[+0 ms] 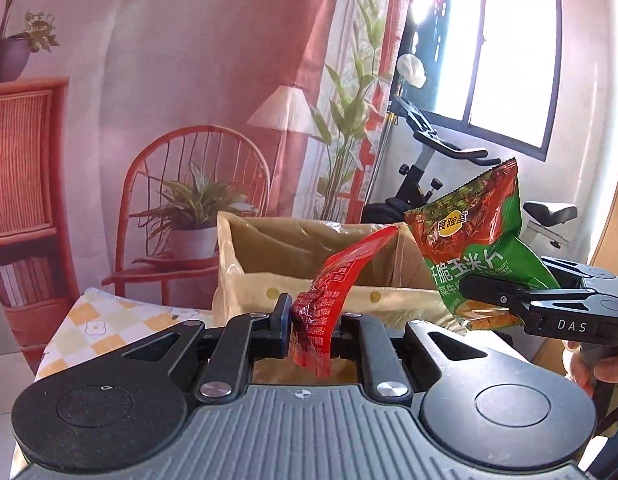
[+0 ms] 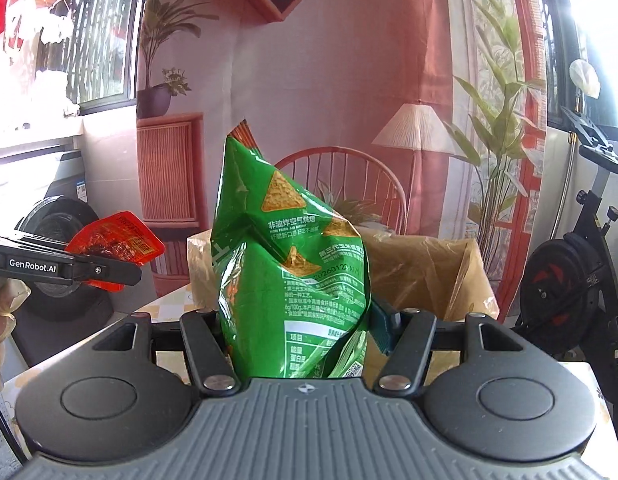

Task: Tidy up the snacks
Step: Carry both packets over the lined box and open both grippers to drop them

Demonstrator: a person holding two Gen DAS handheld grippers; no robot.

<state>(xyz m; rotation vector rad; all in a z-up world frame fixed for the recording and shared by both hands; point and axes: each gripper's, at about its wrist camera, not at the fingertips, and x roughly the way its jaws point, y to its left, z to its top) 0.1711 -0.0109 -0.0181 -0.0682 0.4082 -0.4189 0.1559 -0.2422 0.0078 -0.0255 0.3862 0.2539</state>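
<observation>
A: Item count?

B: Two snack packets, one per gripper. One lined cardboard box (image 1: 293, 252) behind them.

A: Describe packet one.

B: Green chip bag (image 2: 285, 264), crinkled, printed with triangular corn chips and white text; the other face, seen from the left wrist view, carries a dark red panel with a yellow logo. It stands upright in the air in front of the box, not touching it.

A: Grip status?

B: Right gripper (image 2: 299, 332) is clamped on the bag's lower part; the bag fills the gap between the fingers.

A: Packet two?

B: Red sachet (image 1: 329, 300), translucent, small white print, dark contents. It is pinched at its lower part and leans up and to the right, its top edge toward the box opening.

A: Grip status?

B: Left gripper (image 1: 311, 328) is closed on the sachet, fingers pressed against both faces.

A: Relative position?

B: The sachet is left of the bag; the two are apart.

A: Surroundings?

B: The box sits on a checked yellow-and-white tablecloth (image 1: 105, 328). One printed backdrop (image 1: 169, 80) hangs behind; one exercise bike (image 2: 581, 264) stands at right.
</observation>
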